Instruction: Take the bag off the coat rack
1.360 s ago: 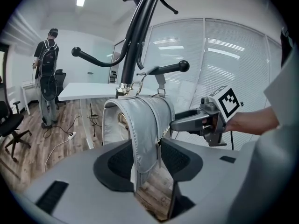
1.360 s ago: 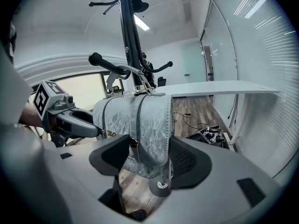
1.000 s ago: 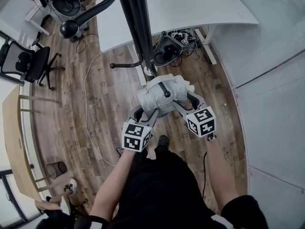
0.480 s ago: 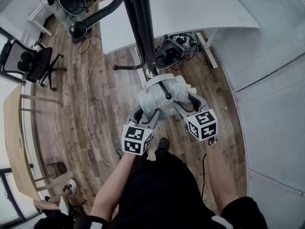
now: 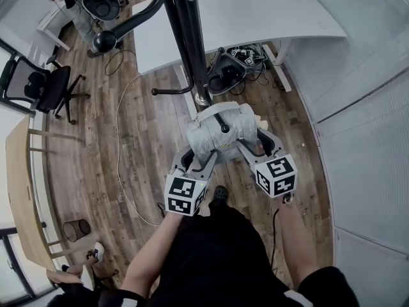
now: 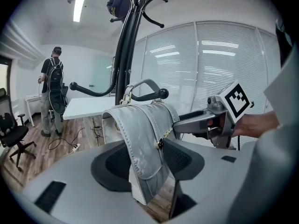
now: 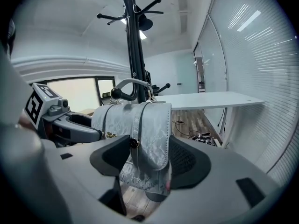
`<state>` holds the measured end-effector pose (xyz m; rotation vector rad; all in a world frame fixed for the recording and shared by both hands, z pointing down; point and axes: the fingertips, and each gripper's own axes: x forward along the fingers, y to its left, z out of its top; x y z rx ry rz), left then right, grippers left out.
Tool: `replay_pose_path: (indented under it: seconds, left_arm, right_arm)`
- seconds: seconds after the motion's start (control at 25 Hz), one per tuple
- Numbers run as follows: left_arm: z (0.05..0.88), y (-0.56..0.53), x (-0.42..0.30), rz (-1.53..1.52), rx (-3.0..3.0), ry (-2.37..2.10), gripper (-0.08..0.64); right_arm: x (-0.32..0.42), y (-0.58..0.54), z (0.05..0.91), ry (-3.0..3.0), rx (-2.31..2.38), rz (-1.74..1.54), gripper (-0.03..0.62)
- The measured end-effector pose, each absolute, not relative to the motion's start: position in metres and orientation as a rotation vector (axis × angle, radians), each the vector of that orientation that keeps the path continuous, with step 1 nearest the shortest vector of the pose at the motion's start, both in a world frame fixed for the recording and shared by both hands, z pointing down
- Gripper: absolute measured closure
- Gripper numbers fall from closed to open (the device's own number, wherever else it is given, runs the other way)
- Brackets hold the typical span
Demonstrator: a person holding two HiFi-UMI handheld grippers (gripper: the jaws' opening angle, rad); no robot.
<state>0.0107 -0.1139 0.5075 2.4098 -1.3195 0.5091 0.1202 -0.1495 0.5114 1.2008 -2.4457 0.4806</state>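
Head view: left claw (image 5: 199, 157), its jaws just eased wider, and right claw (image 5: 254, 144) clamp the bag (image 5: 220, 133) between them.

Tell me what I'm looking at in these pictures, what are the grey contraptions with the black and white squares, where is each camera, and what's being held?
No robot here: a person holds a gripper tool in each hand, and the chequered cubes are part of those tools. The head view looks down from the person's head: left gripper on the left, right gripper on the right, above a wooden floor, with a white table behind. The other two pictures come from cameras riding on each gripper, looking forward along it. Both grippers clamp one silver-grey flap handbag, one at each end; the left one's dark fingers have just opened a little, with the handbag between them. Its handle is looped over a hook of the black metal coat rack.
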Motion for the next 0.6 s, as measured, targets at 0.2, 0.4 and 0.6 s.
replay_pose_path:
  seconds: [0.2,0.4,0.6]
  left_arm:
    - [0.504,-0.107,0.016,0.489,2.426,-1.302,0.342]
    - [0.503,-0.107,0.022,0.471,2.459,-1.231,0.342]
    - [0.498,-0.099,0.026,0.447,2.503,-1.134,0.342]
  right_arm:
    - [0.127,-0.141,0.51,-2.437,1.23,0.488,0.314]
    - [0.133,-0.134,0.507,-2.389,1.305,0.497,0.314]
    - [0.139,-0.117,0.498,-2.327,1.406,0.488,0.314]
